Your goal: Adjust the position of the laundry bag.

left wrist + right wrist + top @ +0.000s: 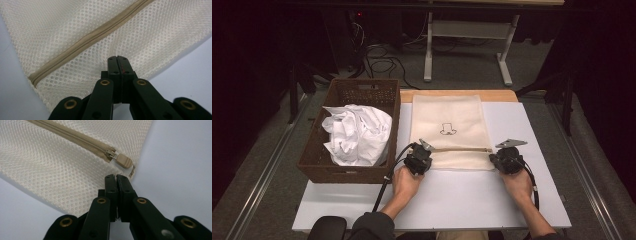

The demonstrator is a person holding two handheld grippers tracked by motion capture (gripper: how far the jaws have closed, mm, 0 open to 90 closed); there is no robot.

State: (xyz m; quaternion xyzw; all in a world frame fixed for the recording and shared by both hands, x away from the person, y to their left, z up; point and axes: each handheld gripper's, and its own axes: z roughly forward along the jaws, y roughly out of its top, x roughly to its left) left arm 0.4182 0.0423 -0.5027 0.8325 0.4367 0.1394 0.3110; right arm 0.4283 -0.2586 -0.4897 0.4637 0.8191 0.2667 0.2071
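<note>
A: Cream mesh laundry bag (451,131) lying flat on the white tabletop (462,197), far end reaching onto the bare wooden strip (497,95) at the table's back edge. Near edge of the bag pinned at both corners.

B: Left gripper (421,151) at the near left corner, jaws pressed together on the mesh just below the closed end of the zipper (92,37). Right gripper (504,155) at the near right corner, jaws likewise clamped on the fabric edge, just beside the tan zipper pull (124,160).

A: Zipper running straight across the bag between the two grippers, closed along its whole visible length. Small black hat-and-moustache print (448,129) in the middle of the bag.

B: Open white surface in front of the bag toward the person, and a clear band to the right of it out to the table's right edge. Much less room on the left.

A: Dark woven basket (319,167) standing just beside the bag's left side, hanging over the table's left edge. Crumpled white cloth (357,134) heaped inside, filling most of it and rising above the rim.

B: Basket's near right corner close to the left gripper and its trailing cable (384,185). Beyond the table, grey floor, loose cables and the white legs of another table (428,55), well apart from the work.
</note>
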